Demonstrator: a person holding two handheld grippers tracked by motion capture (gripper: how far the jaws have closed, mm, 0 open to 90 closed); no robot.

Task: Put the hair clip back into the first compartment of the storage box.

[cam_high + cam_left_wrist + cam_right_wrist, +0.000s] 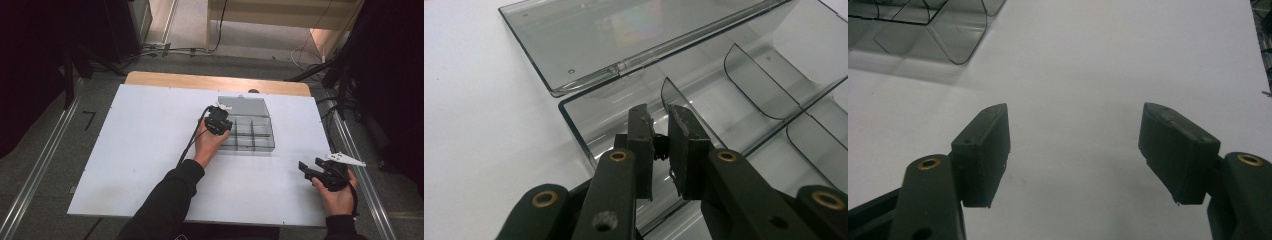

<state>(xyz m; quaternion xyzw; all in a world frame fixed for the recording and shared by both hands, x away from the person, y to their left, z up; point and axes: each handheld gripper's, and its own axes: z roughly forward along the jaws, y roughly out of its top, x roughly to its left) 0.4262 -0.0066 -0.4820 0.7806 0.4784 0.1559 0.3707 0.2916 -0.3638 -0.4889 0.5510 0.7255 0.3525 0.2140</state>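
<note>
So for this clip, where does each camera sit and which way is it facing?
High view: above the person's side, looking forward and down at the table; both forearms show.
Left gripper view: on the left gripper, looking into the open clear box; fingers nearly together.
Right gripper view: on the right gripper, over bare table; fingers apart.
All three share the box.

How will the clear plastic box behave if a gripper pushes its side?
The clear plastic box looks thin-walled and holds nothing visible, so probably light; it may slide on the smooth white table. Its open lid lies flat, so tipping seems unlikely.
</note>
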